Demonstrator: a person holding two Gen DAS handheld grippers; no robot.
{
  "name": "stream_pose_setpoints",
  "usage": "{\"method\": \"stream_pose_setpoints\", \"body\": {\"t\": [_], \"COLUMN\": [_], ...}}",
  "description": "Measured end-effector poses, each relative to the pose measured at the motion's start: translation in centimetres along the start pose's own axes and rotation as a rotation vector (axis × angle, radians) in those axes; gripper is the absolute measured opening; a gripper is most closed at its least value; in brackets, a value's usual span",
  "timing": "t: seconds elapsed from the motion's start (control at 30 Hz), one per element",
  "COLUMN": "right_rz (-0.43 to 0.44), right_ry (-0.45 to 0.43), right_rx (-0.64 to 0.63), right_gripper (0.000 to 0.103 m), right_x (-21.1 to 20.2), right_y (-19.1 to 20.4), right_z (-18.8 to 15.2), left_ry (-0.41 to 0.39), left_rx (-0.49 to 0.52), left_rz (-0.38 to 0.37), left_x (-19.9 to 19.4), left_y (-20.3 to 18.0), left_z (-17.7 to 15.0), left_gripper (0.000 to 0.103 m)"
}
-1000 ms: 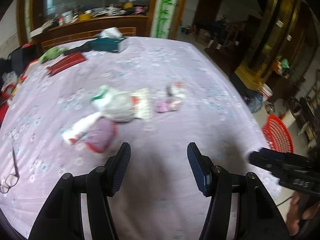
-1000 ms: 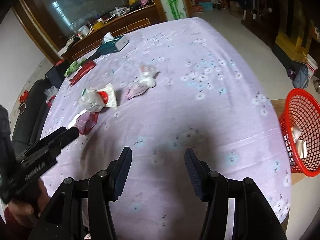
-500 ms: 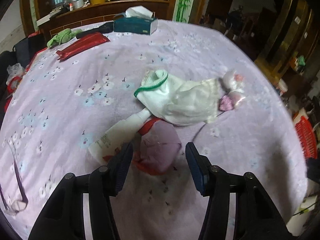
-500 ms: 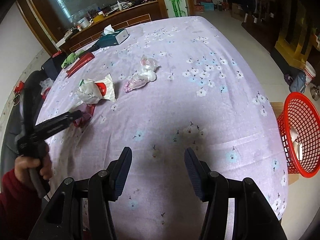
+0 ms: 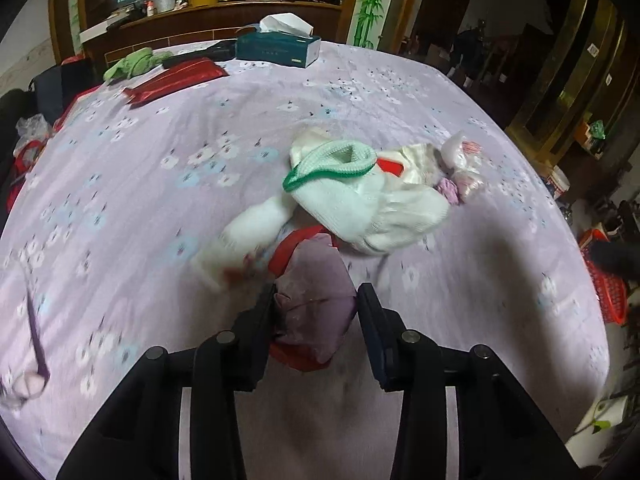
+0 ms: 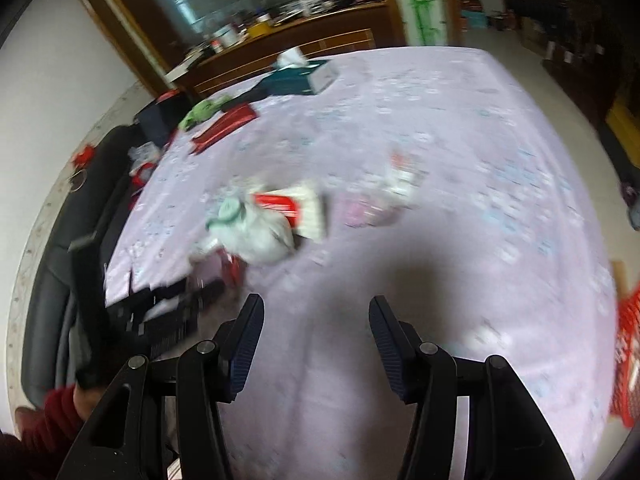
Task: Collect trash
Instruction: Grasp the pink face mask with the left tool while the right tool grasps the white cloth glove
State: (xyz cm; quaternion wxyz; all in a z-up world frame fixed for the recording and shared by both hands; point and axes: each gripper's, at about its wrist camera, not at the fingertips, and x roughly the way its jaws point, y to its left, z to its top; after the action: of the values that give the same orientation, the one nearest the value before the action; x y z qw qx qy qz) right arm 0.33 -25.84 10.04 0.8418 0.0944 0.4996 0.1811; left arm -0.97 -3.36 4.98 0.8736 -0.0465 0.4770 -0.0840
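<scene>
The left tool point(image 5: 316, 308), jaws apart, straddles a crumpled purple wrapper point(image 5: 316, 292) on the desk point(image 5: 120, 160), hiding its near edge. The right tool point(image 6: 316, 328) hangs spread over bare cloth; its view is blurred, the red basket point(image 6: 628, 360) cut off.

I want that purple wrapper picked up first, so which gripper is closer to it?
Left. The left gripper has the purple wrapper between its open fingers; the right gripper hangs apart from it over bare cloth.

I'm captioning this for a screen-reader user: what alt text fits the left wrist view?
The open left gripper straddles a crumpled purple-and-red plastic wrapper on a lilac flowered tablecloth. Just beyond lie a white knitted sock with green trim and a white plastic bottle; a teal tissue box sits at the far edge.
</scene>
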Motion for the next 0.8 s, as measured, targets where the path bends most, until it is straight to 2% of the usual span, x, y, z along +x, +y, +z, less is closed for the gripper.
{"method": "stream_pose_setpoints", "body": {"t": [0.23,0.43,0.63,0.8], "right_rz": [0.063,0.092,0.051,-0.011], "right_ry": [0.068,0.118,0.179,0.182], "right_rx": [-0.017,-0.071,-0.128,-0.198], "right_gripper": [0.059,0.059,0.059,0.059], "right_x": [6.4,9.4,11.3,11.6], "right_y": [2.8,5.4,6.9,7.7], "right_z": [2.1,1.9,-0.1,-1.8], "left_ry": [-0.014,-0.034,-0.055,-0.062], "left_rx": [-0.047,-0.079,-0.112,-0.120], "left_rz": [0.005,0.030,0.064,0.059], "left_x": [-3.4,-5.4,-6.6,-6.8], "left_y": [1.7,3.6,5.3,5.5], "left_z": [-2.7,-4.2,-5.1,-5.1], "left_gripper": [0.039,0.039,0.039,0.039]}}
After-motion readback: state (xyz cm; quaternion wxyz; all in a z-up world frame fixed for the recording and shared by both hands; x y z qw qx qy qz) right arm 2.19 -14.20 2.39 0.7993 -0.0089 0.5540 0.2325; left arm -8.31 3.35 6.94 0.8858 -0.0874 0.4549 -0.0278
